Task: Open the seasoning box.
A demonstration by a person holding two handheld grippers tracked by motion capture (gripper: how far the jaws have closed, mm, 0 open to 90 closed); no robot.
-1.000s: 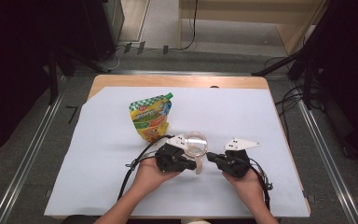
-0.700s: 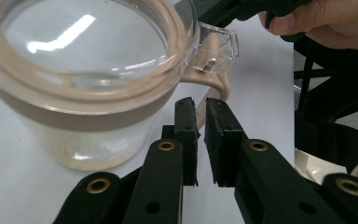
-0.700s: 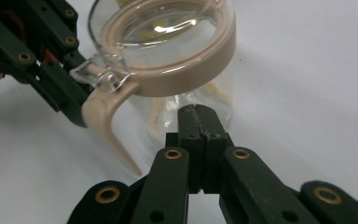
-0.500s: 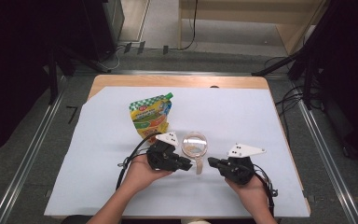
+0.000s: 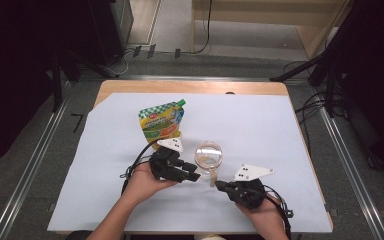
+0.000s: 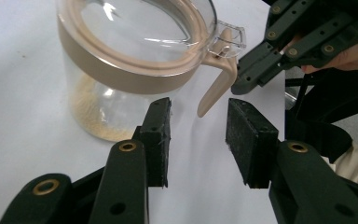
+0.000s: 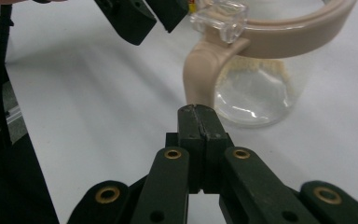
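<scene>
Looking down from the high view, a clear jar (image 5: 209, 156) with a beige-rimmed lid is seen standing upright on the white sheet (image 5: 260, 130) that covers the table, near the person's edge. A green and yellow pouch (image 5: 161, 124) lies flat beyond it, to its left and apart from it. The left gripper (image 5: 194, 176) is held just left of the jar, the right gripper (image 5: 219, 185) just below and right of it, close to the jar's beige latch (image 5: 213, 178).

From the left gripper view, the left gripper (image 6: 199, 127) is shown with its jaws parted, having just been opening; nothing but bare sheet is seen between the pads. The jar (image 6: 121, 70) stands just ahead and to the left, a thin layer of tan grains at its bottom. The latch (image 6: 216, 84) hangs down from the lid, and the right gripper (image 6: 242, 86) is seen beside it.

From the right gripper view, the right gripper (image 7: 197, 109) is shown with its pads pressed together, and nothing is gripped. Their tips lie right at the lower end of the latch (image 7: 204, 74); whether they touch cannot be told. The jar (image 7: 261, 86) stands just behind.
</scene>
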